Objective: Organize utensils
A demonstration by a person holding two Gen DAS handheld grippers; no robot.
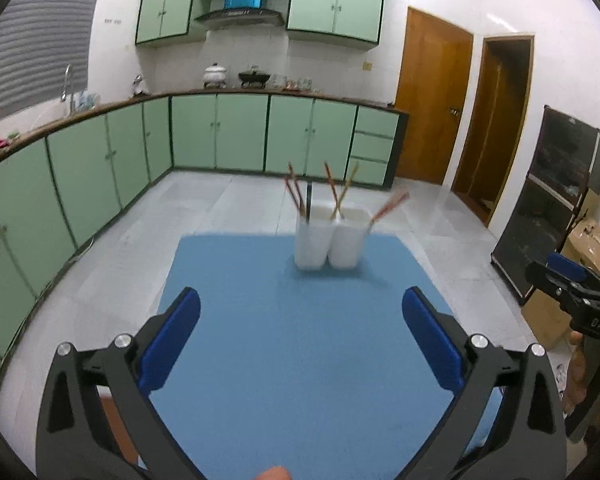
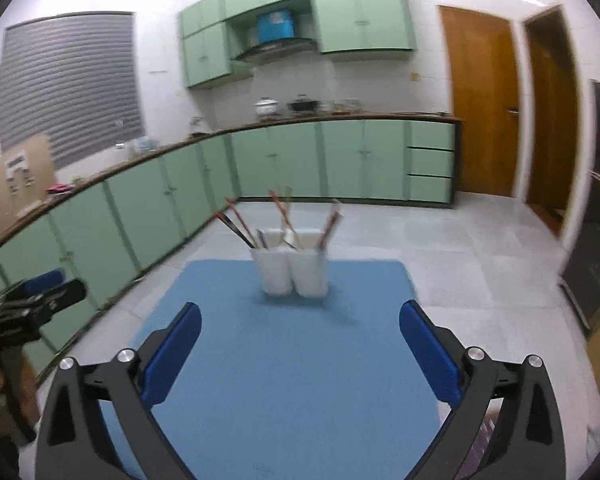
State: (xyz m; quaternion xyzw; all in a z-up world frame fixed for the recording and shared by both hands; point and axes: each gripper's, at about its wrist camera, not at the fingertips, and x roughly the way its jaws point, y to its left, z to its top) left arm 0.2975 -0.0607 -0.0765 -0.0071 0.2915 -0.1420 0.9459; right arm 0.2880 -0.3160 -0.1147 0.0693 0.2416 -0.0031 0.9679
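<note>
Two white plastic holder cups [image 1: 327, 238] stand touching side by side near the far edge of the blue table mat [image 1: 292, 340], with thin red and brown chopsticks [image 1: 296, 194] leaning inside them. The left gripper [image 1: 300, 308] and the right gripper [image 2: 300, 312] both hover above the mat near its closer edge. Each has its blue-padded jaws spread wide and holds nothing.

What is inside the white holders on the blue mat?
The white holders hold several upright chopsticks, some leaning outward. Their lower ends, and anything lying at the bottom, are hidden by the walls.
</note>
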